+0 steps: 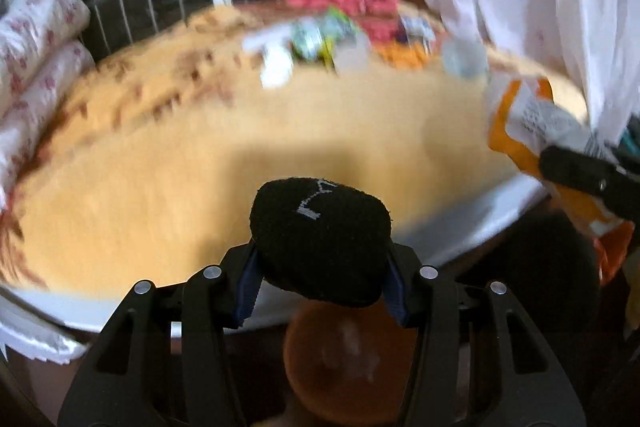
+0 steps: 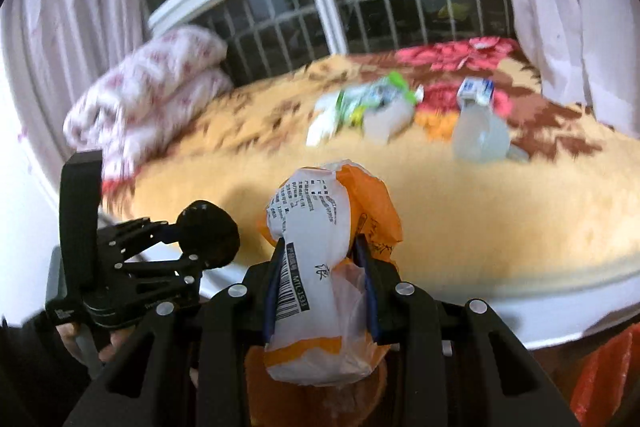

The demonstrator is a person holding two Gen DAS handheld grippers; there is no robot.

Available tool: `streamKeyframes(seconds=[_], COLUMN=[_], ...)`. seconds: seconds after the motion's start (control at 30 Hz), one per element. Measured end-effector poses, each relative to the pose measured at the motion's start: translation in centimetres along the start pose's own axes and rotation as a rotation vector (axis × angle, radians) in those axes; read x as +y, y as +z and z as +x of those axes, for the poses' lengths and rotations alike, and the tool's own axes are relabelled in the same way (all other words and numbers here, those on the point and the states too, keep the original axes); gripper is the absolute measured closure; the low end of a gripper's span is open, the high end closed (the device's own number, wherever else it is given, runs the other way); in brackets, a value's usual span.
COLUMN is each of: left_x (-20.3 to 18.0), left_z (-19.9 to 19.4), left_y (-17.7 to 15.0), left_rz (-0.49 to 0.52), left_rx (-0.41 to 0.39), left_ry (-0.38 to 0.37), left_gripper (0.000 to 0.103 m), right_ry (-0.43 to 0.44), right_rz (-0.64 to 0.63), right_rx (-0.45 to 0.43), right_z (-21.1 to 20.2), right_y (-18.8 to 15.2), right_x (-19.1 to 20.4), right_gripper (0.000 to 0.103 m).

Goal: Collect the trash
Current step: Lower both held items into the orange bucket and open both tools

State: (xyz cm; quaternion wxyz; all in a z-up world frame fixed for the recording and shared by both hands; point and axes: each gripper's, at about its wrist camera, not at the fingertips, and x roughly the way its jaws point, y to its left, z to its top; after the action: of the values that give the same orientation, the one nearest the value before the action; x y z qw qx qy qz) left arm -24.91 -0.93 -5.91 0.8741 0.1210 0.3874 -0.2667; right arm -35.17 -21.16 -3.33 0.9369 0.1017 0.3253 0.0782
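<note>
Only my R cam shows the barcode on the orange-white plastic bag [image 2: 316, 267], crumpled, squeezed tight by right gripper [image 2: 320, 259] fingers above the bed [image 2: 480, 227] edge. L cam: left gripper [image 1: 320, 267] fingers clamp a black balled sock [image 1: 320, 239]; blurry wrappers [image 1: 320, 39] lie far across the bed.

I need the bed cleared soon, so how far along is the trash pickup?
Nothing is visibly binned yet. In hand: the left gripper is shut on a black fabric ball, and the right gripper is shut on an orange-and-white wrapper. Still left on the blanket: green-and-white wrappers, a clear plastic bottle and a small blue-and-white carton.
</note>
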Motion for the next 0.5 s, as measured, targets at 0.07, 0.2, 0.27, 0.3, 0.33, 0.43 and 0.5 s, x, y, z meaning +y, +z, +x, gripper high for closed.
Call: streamKeyframes(seconds=[0.07, 0.2, 0.27, 0.3, 0.33, 0.43, 0.5], left_x=[0.0, -0.3, -0.5, -0.5, -0.4, -0.5, -0.4], left_z=[0.5, 1.3, 1.8, 2.0, 2.3, 2.8, 3.2], left_y=[-2.1, -5.1, -6.3, -6.7, -7.1, -8.0, -8.3], left_rz=[-0.013, 0.009, 0.022, 0.025, 0.023, 0.025, 0.023], left_rx=[0.043, 0.098, 0.127, 0.140, 0.155, 0.182, 0.193], left_ry=[-0.015, 0.012, 0.021, 0.020, 0.021, 0.017, 0.008], left_gripper=[0.054, 0.054, 0.054, 0.054, 0.054, 0.054, 0.054], right_ry=[0.022, 0.012, 0.001, -0.001, -0.002, 0.009, 0.005], right_rz=[0.000, -0.023, -0.055, -0.061, -0.060, -0.027, -0.021], right_rx=[0.036, 0.105, 0.139, 0.152, 0.165, 0.201, 0.222], right_z=[0.4, 1.5, 2.1, 2.4, 2.7, 3.6, 4.2], right_y=[-1.6, -4.1, -5.3, -5.8, -6.3, -7.5, -8.1], right_x=[0.3, 0.7, 0.9, 0.9, 0.8, 0.3, 0.2], right_gripper=[0.070, 0.070, 0.070, 0.070, 0.070, 0.070, 0.070])
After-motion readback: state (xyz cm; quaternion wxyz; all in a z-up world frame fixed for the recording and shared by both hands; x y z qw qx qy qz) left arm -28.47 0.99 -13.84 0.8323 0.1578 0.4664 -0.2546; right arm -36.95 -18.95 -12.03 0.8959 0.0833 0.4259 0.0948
